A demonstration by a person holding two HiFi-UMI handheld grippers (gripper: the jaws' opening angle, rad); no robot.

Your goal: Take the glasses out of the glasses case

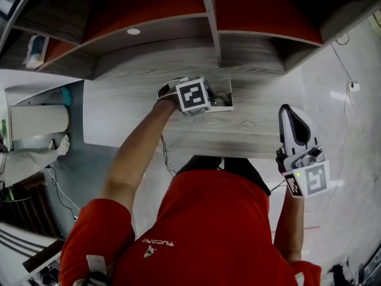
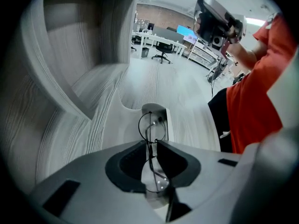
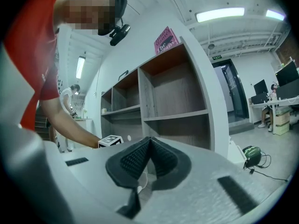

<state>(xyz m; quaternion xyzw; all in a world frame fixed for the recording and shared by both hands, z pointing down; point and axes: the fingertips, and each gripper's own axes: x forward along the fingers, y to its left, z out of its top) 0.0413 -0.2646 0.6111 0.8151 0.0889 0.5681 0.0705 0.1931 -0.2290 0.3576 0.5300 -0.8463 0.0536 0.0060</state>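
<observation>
Jaws of the left claw (image 2: 150,144) pinch the glasses (image 2: 152,125) by their thin dark wire frame, with round clear lenses on either side of the grip. Just beyond them, the open white case (image 2: 159,109) lies on the grey woodgrain desk (image 2: 187,92). Right claw (image 3: 148,141), closed and empty, hangs well apart from the case.

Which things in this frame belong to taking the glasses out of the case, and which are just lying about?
Part of the job:
- glasses, gripped by the left gripper
- white case beneath them
- right gripper, shut and empty

Just lying about:
- shelves
- pink box on top of them
- green thing on the floor
</observation>
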